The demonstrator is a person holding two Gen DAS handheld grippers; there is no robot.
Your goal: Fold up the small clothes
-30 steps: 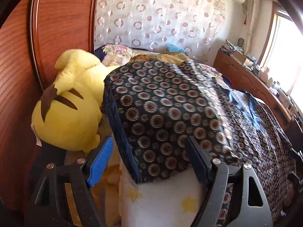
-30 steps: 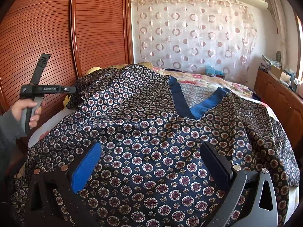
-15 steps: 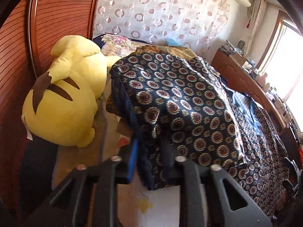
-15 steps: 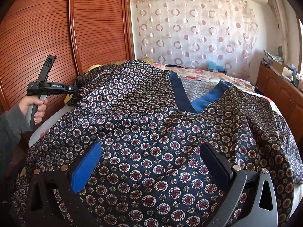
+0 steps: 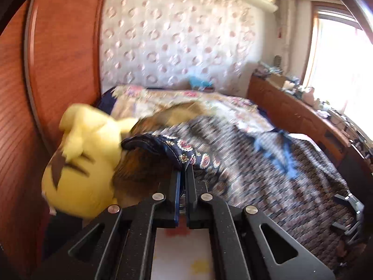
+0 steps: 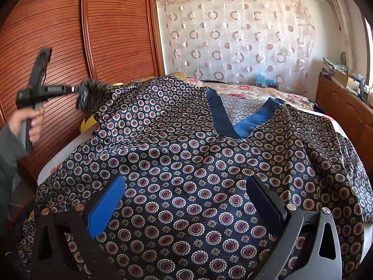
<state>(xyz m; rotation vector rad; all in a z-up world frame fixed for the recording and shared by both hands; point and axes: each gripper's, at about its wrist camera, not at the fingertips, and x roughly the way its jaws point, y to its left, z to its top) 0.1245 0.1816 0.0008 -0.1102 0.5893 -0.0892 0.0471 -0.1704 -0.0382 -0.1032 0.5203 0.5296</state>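
Jaws pressed together on the left gripper (image 5: 183, 175), and pinched between them at centre frame is the hemmed edge of the patterned blouse (image 5: 177, 149), navy with red-and-white medallions. In the right wrist view that same gripper (image 6: 80, 95) shows at middle left, a bunch of cloth lifted at its tip, with the person's hand (image 6: 30, 121) and grey sleeve (image 6: 9, 154) on the handle below it. Over to the right gripper (image 6: 184, 203): jaws spread wide at the bottom of the frame, hanging just above the cloth, nothing between the blue pad and the black one. The blouse spreads across the bed (image 5: 233, 107), blue V-neck trim (image 6: 233, 121) at centre. Crowding the lifted edge on the left is a yellow plush toy (image 5: 81, 163), touching the cloth and backed against the reddish slatted wardrobe doors (image 6: 112, 35). Farther out, a ring-patterned curtain (image 6: 233, 35) fills the upper centre, and a cluttered wooden sideboard (image 5: 291, 114) runs along the right beneath a bright window (image 5: 338, 51).
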